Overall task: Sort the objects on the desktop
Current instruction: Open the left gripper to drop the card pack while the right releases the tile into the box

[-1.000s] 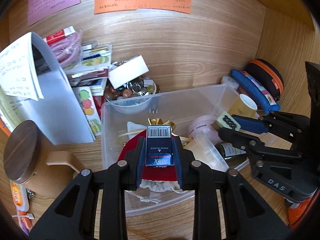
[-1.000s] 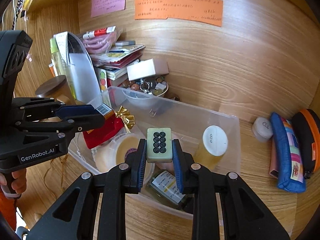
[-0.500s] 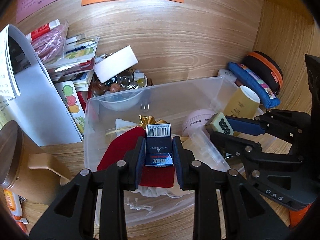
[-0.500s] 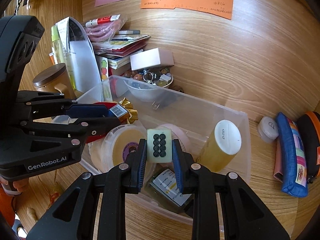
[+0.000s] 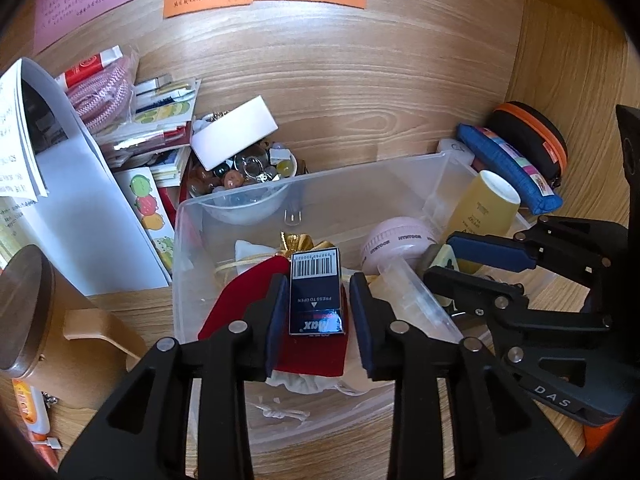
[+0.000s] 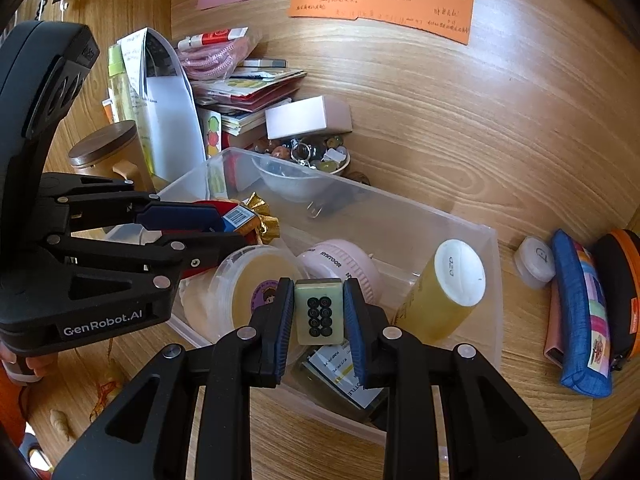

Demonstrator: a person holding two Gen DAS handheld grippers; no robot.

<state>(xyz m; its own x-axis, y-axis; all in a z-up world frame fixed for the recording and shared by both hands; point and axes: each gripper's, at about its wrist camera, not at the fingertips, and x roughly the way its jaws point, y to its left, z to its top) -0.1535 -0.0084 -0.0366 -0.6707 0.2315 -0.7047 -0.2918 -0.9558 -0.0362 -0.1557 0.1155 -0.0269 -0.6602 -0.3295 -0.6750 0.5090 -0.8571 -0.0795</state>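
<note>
Now the left tool (image 5: 316, 304) has spread its jaws, releasing the dark blue barcoded staple box (image 5: 316, 294) onto the red velvet pouch (image 5: 308, 350) inside the clear plastic bin (image 5: 360, 184), while the right tool (image 6: 319, 312) still clamps the pale green mahjong tile (image 6: 319, 312) above the bin, next to drop.

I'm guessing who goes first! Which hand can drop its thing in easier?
Probably the left gripper: its staple box hangs over the flat red pouch. The right gripper holds its mahjong tile over a lidded tub.

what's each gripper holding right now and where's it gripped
The left gripper has opened around the dark blue staple box, gaps at both long sides. The right gripper clamps the mahjong tile by its two side edges.
</note>
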